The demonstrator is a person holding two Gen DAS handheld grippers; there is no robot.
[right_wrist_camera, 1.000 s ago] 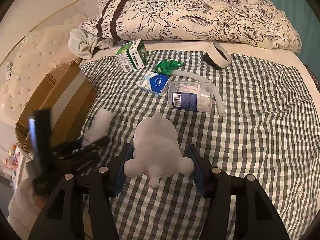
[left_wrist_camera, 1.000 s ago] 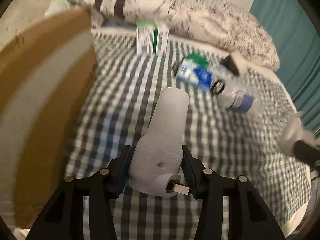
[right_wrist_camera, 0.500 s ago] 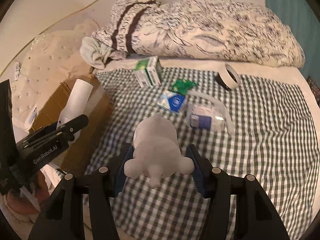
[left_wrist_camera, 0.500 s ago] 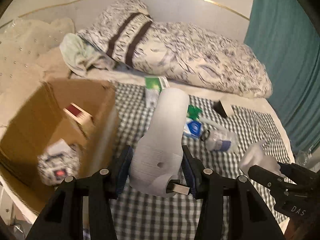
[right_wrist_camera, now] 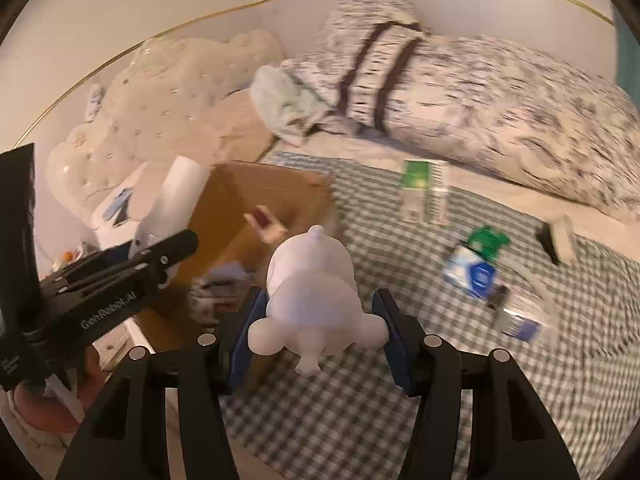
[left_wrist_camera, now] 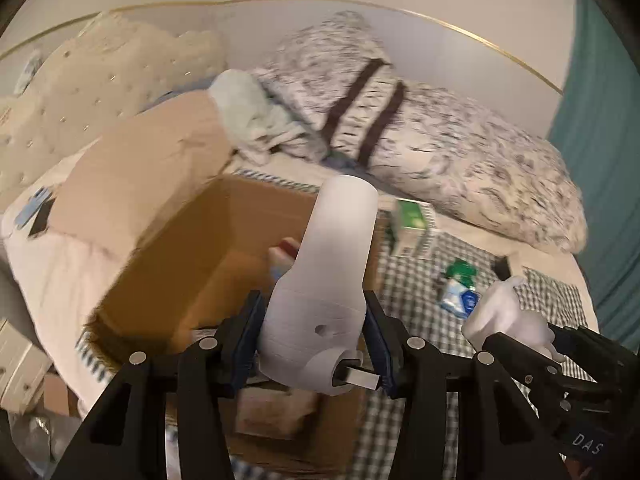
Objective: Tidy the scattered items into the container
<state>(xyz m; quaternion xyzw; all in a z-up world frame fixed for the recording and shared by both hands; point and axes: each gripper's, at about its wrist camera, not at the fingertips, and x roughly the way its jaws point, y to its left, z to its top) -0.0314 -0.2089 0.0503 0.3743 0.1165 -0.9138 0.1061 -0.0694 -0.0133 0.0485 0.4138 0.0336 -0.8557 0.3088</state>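
Left hand-held gripper (left_wrist_camera: pixel 314 340): you had it clenched on the white cylinder piece (left_wrist_camera: pixel 324 280), blue pads pressing both flanks, the piece's round end pointing toward 12 o'clock.
White cylinder piece: it hung over the open cardboard box (left_wrist_camera: pixel 192 248), not yet inside.
Right hand-held gripper (right_wrist_camera: pixel 318 332): you were grasping the white animal figurine (right_wrist_camera: pixel 314 284) between the pads, its snout toward 12 o'clock.
White animal figurine: you held it above the checkered bedspread (right_wrist_camera: pixel 480 380), just beside the box's right wall; in the left wrist view it showed at 3 o'clock (left_wrist_camera: pixel 506 316).
Cardboard box: it sat at the bed's left edge, flaps open, with a small red-topped packet (right_wrist_camera: pixel 266 222) and other blurred contents inside.
Left on the bedspread: a green-and-white carton (right_wrist_camera: pixel 424 190) at 1 o'clock, a green sachet (right_wrist_camera: pixel 488 242) touching a blue-and-white pack (right_wrist_camera: pixel 472 274), a clear tub (right_wrist_camera: pixel 524 316) at 3 o'clock, and a tape roll (right_wrist_camera: pixel 558 238) near the floral pillow (right_wrist_camera: pixel 500 92).
Sharpness: both views were motion-blurred, so labels could not be read.
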